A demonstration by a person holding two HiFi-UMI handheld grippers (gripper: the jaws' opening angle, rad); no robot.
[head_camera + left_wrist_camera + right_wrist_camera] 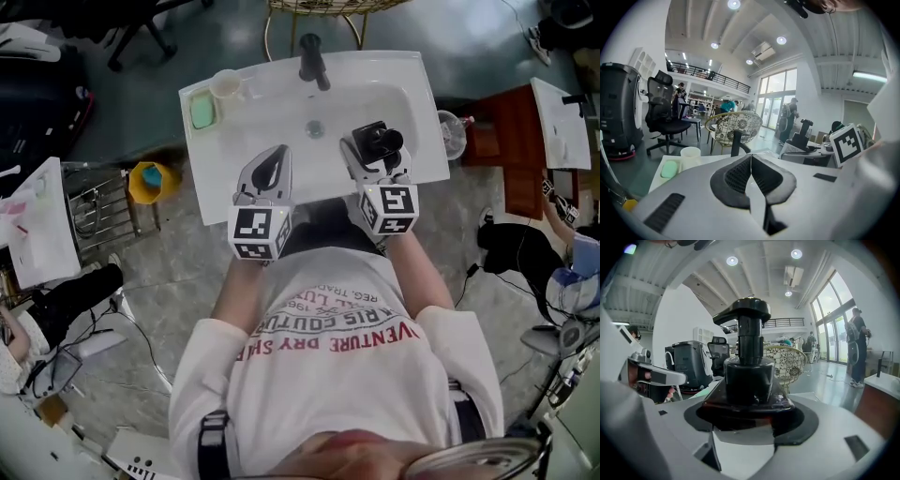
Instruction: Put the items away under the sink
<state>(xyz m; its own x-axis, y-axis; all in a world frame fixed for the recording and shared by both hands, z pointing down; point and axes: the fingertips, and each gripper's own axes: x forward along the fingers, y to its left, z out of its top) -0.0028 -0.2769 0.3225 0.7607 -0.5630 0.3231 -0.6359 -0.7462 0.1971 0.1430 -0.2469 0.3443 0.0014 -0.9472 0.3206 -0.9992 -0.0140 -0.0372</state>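
A dark pump bottle [378, 141] [749, 366] stands upright between the jaws of my right gripper [377, 155] [750, 420], which is shut on its body over the right side of the white sink [281, 127]. My left gripper [272, 167] [751, 159] hovers over the sink's front left part, with its jaws pressed together and nothing in them. A green soap bar [202, 112] [669, 168] and a white cup [225, 83] [690, 153] sit at the sink's back left corner. The black faucet [311, 60] [736, 141] rises at the back. The space under the sink is hidden.
A glass jar [452, 132] sits past the sink's right edge, beside a red-brown cabinet [511, 141]. A yellow cup [150, 179] and a wire rack [94, 211] stand on the floor to the left. Behind the sink is a wicker chair [733, 125]. Cables lie on the floor.
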